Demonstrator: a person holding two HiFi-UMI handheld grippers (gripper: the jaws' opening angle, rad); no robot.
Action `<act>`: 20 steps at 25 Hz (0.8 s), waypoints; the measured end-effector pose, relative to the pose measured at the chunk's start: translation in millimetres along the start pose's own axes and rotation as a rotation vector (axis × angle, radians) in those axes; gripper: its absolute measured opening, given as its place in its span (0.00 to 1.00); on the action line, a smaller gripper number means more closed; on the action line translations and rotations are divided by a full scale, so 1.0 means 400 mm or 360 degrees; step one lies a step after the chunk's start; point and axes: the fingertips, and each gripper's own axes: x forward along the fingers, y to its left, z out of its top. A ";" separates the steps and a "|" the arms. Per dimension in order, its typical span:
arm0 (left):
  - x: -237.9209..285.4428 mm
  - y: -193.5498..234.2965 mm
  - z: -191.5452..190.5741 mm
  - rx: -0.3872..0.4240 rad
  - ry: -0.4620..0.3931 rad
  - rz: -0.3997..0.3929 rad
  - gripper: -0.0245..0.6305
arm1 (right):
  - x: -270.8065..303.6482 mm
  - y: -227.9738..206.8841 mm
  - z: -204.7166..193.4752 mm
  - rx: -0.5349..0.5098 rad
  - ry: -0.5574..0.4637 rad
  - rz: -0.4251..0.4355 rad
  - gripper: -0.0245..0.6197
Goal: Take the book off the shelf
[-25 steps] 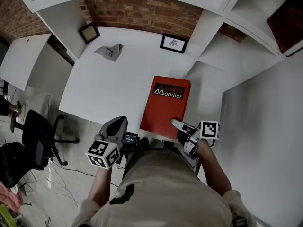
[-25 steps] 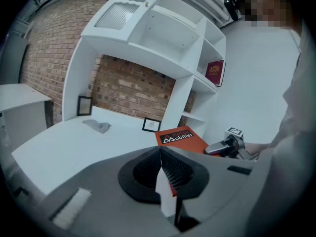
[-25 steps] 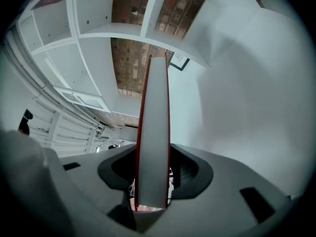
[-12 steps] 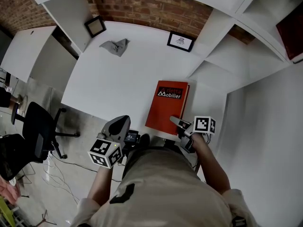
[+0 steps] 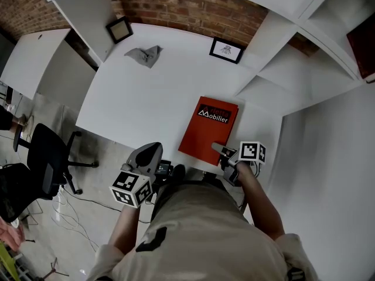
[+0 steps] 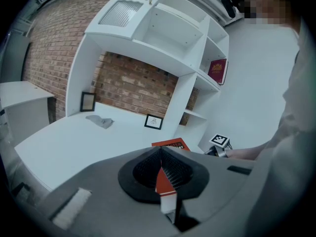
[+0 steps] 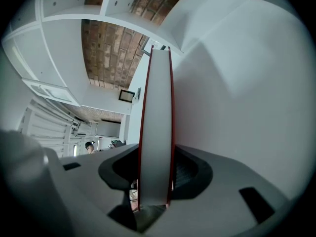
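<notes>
White desk (image 5: 135, 101) | red book (image 5: 207, 132) at front edge (right tongs (image 5: 217, 150) clamp it)

Crumpled cloth (image 5: 144, 55), dark frame (image 5: 119, 30), print frame (image 5: 227, 50), office chair (image 5: 45, 160).

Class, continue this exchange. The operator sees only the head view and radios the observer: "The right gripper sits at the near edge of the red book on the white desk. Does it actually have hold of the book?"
Observer: Yes. In the right gripper view the red book stands edge-on between the jaws of the right gripper, with a pad pressed on each cover.
Operator: And the left gripper, beside my hip?
Observer: Its own view shows the jaws shut together with nothing between them.
</notes>
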 end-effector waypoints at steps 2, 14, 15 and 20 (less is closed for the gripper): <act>0.002 0.002 0.000 -0.0002 0.0000 -0.0004 0.04 | 0.004 -0.008 0.000 0.0011 0.0013 -0.0007 0.28; 0.017 0.012 0.001 -0.0020 -0.0006 -0.0019 0.04 | 0.021 -0.042 0.017 -0.0082 0.0097 -0.0094 0.32; 0.018 0.013 0.000 -0.0021 -0.0005 -0.0018 0.04 | 0.022 -0.049 0.020 -0.0104 0.0102 -0.0121 0.34; 0.019 0.019 -0.003 -0.0013 0.0001 -0.0006 0.04 | 0.015 -0.105 0.029 -0.0250 0.0130 -0.0350 0.39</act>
